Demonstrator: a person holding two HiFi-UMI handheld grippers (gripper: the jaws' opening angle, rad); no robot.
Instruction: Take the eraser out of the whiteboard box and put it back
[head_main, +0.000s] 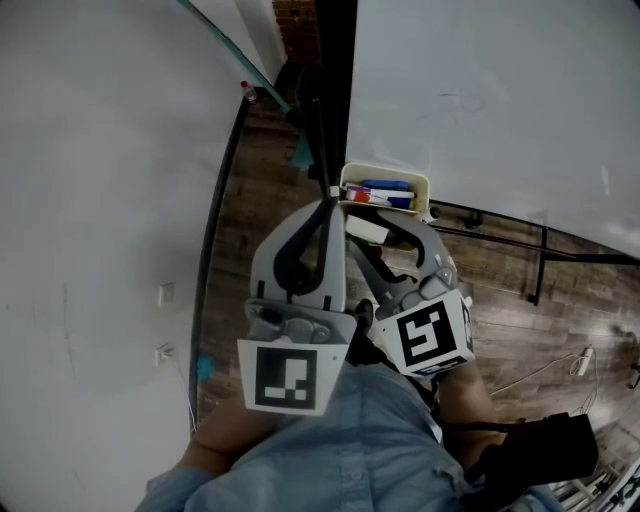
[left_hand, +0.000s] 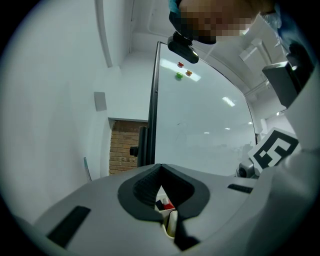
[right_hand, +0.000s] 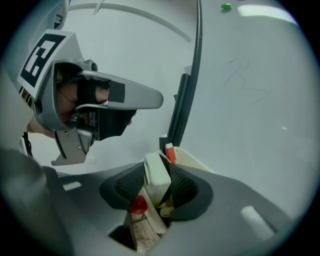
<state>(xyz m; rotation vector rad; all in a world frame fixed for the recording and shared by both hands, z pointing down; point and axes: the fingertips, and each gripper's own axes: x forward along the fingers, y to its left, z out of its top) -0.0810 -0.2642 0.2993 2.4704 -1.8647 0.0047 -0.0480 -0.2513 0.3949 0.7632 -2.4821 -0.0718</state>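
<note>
Looks like the put-back half of the job, or else the tail of the take-out; cannot tell which from here. Clenches the eraser (head_main: 364, 230) in the right gripper (right_hand: 159, 171), pads pressed to both sides of the white block. Holds it outside the whiteboard box (head_main: 422, 186), just at the box's 6 o'clock in the head view, close to the near wall. Shows only markers (head_main: 384, 192) inside the box, lying crosswise. Parks the left gripper (left_hand: 160, 168), closed tip to tip on nothing, at the box's 9 o'clock corner; touching or just beside, hard to say.

Calls next, by judgement, for lifting the eraser over the near rim toward 12 o'clock, lowering it into whatever free room lies beside the markers, and parting the jaws only after setting it down. Pays to hold the block level on the way in, to avoid catching the rim or nudging the markers.
</note>
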